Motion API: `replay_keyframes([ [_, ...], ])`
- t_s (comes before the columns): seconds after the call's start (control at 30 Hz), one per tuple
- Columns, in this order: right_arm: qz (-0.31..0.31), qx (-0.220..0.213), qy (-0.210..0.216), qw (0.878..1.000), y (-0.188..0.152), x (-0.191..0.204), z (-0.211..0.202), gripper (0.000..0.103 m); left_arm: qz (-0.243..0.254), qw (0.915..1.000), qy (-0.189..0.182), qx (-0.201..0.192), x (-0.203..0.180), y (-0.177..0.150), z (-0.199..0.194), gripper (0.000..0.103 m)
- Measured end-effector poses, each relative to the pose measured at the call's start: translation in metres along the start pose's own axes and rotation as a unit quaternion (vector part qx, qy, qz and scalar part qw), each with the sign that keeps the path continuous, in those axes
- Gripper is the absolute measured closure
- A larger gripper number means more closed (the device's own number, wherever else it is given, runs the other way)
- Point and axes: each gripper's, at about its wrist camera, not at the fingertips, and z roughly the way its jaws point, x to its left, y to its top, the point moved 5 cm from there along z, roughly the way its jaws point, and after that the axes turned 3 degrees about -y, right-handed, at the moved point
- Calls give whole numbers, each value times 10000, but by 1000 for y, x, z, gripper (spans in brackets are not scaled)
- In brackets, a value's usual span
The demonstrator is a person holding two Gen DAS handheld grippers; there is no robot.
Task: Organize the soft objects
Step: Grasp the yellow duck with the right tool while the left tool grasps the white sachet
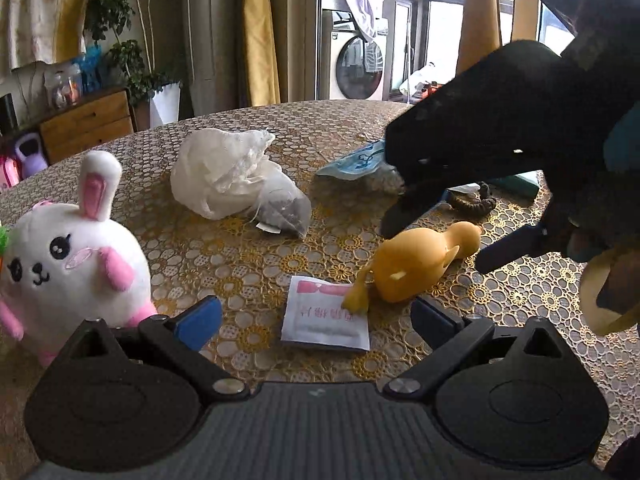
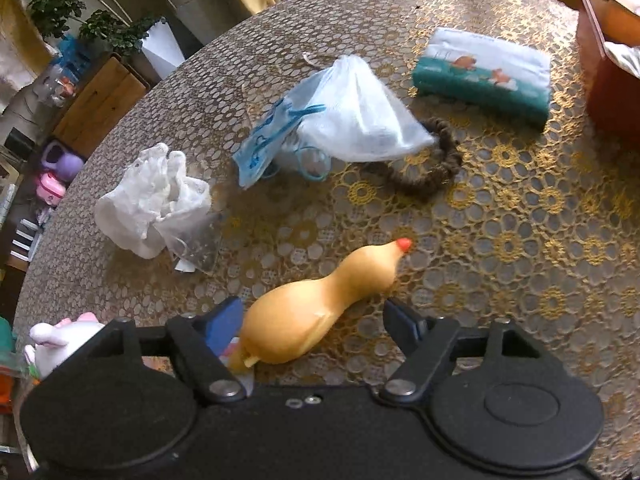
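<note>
A yellow rubber duck (image 2: 320, 296) with a red beak lies on the lace-covered table (image 2: 520, 240). My right gripper (image 2: 314, 320) stands open around its body, one blue pad close at the left and the other apart at the right. In the left wrist view the duck (image 1: 416, 264) lies under the right gripper (image 1: 448, 236), which comes down from the upper right. My left gripper (image 1: 318, 320) is open low over a white sachet (image 1: 326, 320) with pink print and holds nothing. A white and pink bunny plush (image 1: 72, 256) sits upright at the left.
A crumpled white mesh bag (image 2: 156, 200) lies left of centre. A blue and white bag (image 2: 348, 120) and a brown braided hair band (image 2: 432, 168) lie beyond the duck. A teal tissue pack (image 2: 484, 76) and a red-brown box (image 2: 612, 72) stand at the far right.
</note>
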Motion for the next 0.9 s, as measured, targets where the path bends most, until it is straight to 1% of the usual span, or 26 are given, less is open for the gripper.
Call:
replay_keyframes([
  [0.03,-6,13,3,10000,0,1,1,27,7,10000,-2,4,-1,0,1,3],
  [0.13,-43,17,-16,10000,0,3,4,30,57,10000,-14,60,-3,-1,5,15],
  [0.2,-63,-22,-36,10000,0,4,5,32,45,9999,-19,110,-4,-2,8,29],
  [0.23,-94,-53,-42,9999,0,4,5,36,43,9999,-25,144,-4,-3,9,33],
  [0.33,-96,-101,-39,9999,1,4,6,44,104,9998,-42,142,-6,-5,10,38],
  [0.4,-132,-142,-33,9998,1,3,5,47,106,9998,-97,139,-7,-5,9,45],
  [0.43,-153,-155,-43,9998,1,2,5,50,98,9998,-117,139,-8,-5,9,47],
  [0.53,-189,-213,-11,9996,2,1,4,55,123,9998,-99,147,-9,-4,8,58],
  [0.63,-210,-314,46,9993,2,-1,1,61,119,9997,-95,165,-9,-4,8,58],
  [0.67,-218,-341,66,9992,2,-2,0,65,124,9997,-92,163,-8,-4,7,59],
  [0.73,-253,-392,149,9988,2,-3,-3,68,116,9998,-82,165,-8,-4,7,59],
  [0.83,-288,-537,271,9978,3,-6,-10,81,108,9997,-72,182,-9,-3,7,59],
  [0.9,-278,-647,325,9970,4,-6,-16,81,177,9997,-85,169,-11,-4,6,59],
])
